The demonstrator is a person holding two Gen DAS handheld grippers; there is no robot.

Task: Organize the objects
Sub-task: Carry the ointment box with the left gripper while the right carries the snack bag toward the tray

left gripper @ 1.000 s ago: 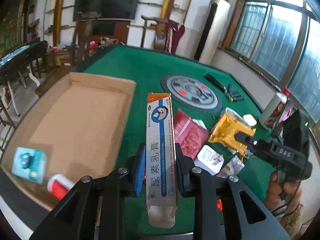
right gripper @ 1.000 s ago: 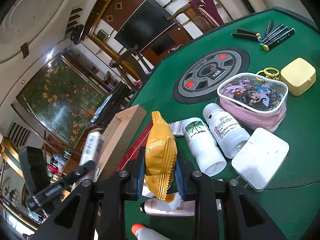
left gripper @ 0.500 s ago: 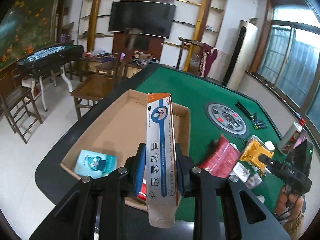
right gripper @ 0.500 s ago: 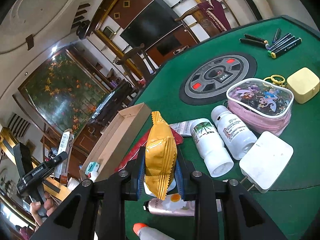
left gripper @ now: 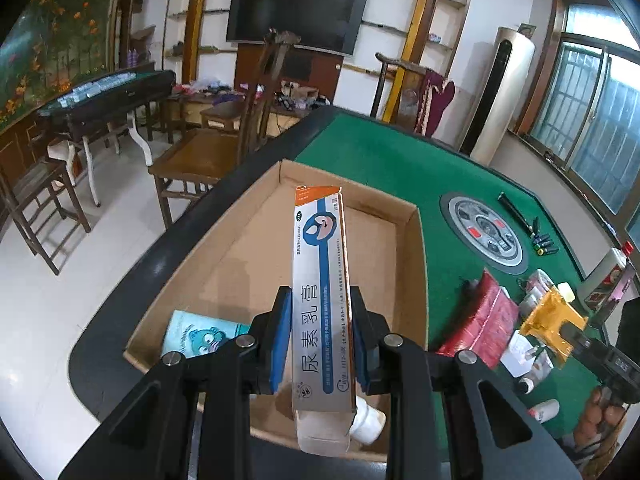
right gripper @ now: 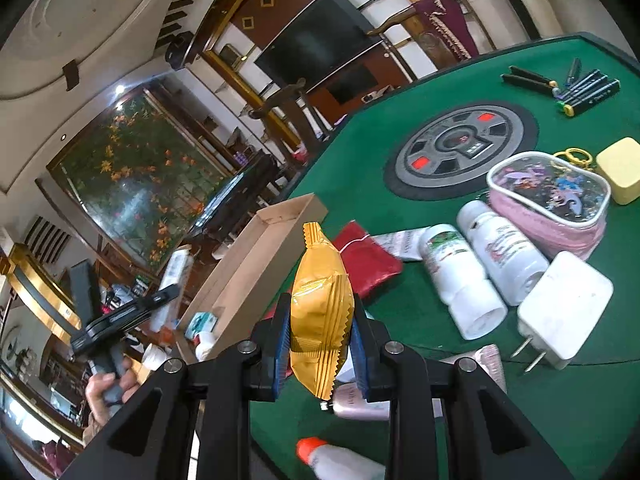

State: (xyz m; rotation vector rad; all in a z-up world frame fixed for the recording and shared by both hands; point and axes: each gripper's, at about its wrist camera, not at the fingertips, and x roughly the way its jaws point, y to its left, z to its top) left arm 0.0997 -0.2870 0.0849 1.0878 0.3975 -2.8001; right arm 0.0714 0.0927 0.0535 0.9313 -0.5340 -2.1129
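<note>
My left gripper (left gripper: 320, 340) is shut on a long white and blue ointment box (left gripper: 322, 288) and holds it upright above the near part of an open cardboard box (left gripper: 414, 264). The cardboard box holds a teal carton (left gripper: 200, 336) and a white bottle (left gripper: 368, 426). My right gripper (right gripper: 320, 344) is shut on a gold snack packet (right gripper: 320, 304) and holds it above the green table (right gripper: 560, 400), to the right of the cardboard box (right gripper: 256, 264). The left gripper also shows in the right wrist view (right gripper: 128, 312).
On the table lie a red pouch (right gripper: 368, 260), two white bottles (right gripper: 480, 268), a white charger (right gripper: 560, 312), a pink pencil case (right gripper: 548, 196), a yellow case (right gripper: 620, 168), markers (right gripper: 576, 88) and a tube (right gripper: 360, 396). Chairs (left gripper: 208, 148) stand beyond the table's edge.
My left gripper has drawn back and up with the ointment box, so the whole cardboard box shows below it. My right gripper has kept the snack packet and shifted only slightly.
</note>
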